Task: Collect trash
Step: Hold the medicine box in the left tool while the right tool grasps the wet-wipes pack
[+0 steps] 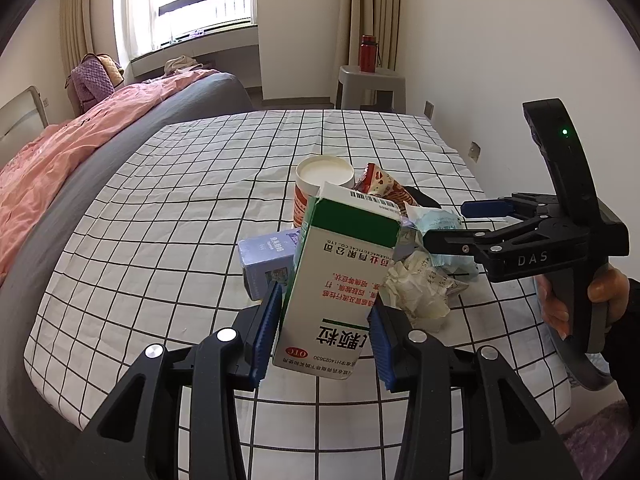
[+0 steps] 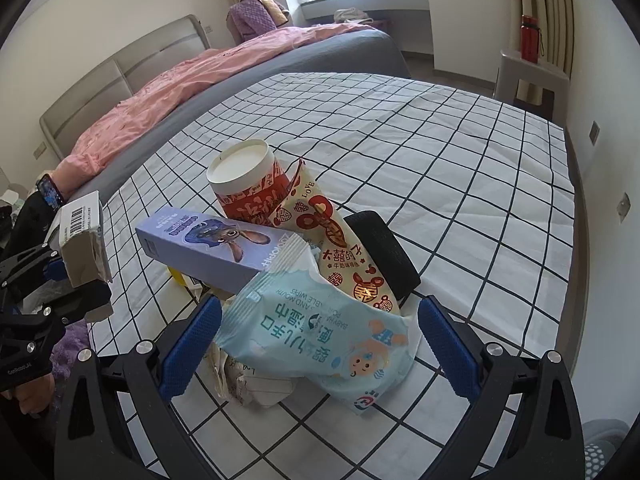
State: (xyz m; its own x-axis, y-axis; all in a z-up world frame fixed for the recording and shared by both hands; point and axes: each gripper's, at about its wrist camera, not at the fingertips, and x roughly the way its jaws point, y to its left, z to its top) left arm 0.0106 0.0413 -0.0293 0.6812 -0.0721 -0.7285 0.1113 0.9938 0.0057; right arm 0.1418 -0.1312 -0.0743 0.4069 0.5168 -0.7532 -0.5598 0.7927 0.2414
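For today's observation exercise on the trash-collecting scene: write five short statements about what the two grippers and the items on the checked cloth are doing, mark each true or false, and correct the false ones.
1. The left gripper is shut on the green and white medicine box. True.
2. The right gripper is clamped on the purple box. False: its jaws stand open on either side of the light blue wipes packet, with gaps showing.
3. The paper cup stands with its white lid on. True.
4. The red bottle lies on the checked cloth. False: it stands on a grey stool by the wall.
5. Crumpled paper lies by the pile. True.
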